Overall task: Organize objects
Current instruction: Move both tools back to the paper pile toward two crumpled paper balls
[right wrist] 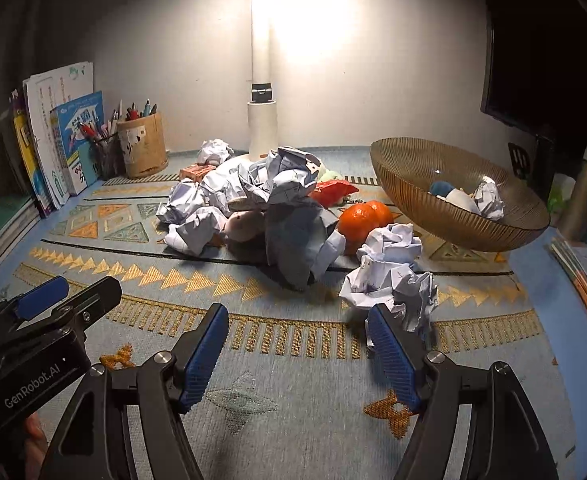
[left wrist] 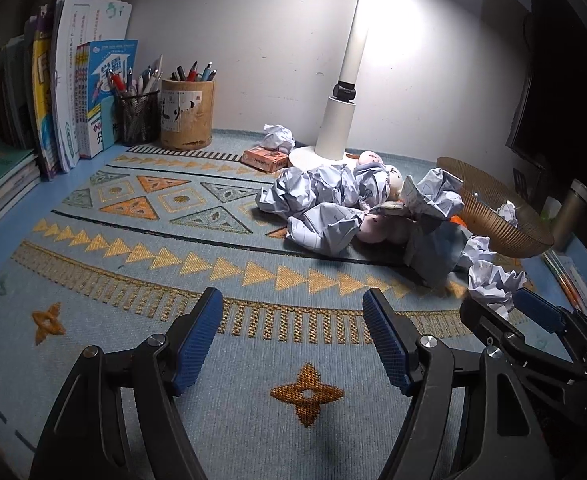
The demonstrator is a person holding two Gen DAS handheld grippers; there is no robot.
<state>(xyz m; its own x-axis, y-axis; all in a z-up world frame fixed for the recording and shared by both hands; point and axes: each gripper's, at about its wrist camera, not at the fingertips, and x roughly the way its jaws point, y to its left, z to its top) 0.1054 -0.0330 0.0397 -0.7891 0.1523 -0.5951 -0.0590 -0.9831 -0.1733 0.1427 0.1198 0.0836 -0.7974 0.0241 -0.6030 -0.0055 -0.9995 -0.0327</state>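
Observation:
A heap of crumpled paper balls (left wrist: 325, 196) (right wrist: 261, 192) lies mid-mat, half covering a pink plush toy (left wrist: 373, 232) (right wrist: 245, 226). Two oranges (right wrist: 357, 216) and a red packet (right wrist: 333, 192) sit behind the heap. The ribbed amber bowl (right wrist: 413, 160) (left wrist: 493, 220) at the right holds one paper ball and a few small items. My left gripper (left wrist: 293, 300) (right wrist: 73, 292) is open over bare mat, short of the heap. My right gripper (right wrist: 297, 316) (left wrist: 501, 304) is open too, with nothing between its fingers. A loose paper ball (right wrist: 393, 292) lies just past its right fingertip.
A white desk lamp (left wrist: 335, 136) stands against the back wall, with a small orange box (left wrist: 263, 159) beside its base. At back left are a wooden pen holder (left wrist: 187, 116), a mesh pen cup (left wrist: 137, 116) and upright books (left wrist: 65, 92). A metal flask (right wrist: 585, 196) stands at far right.

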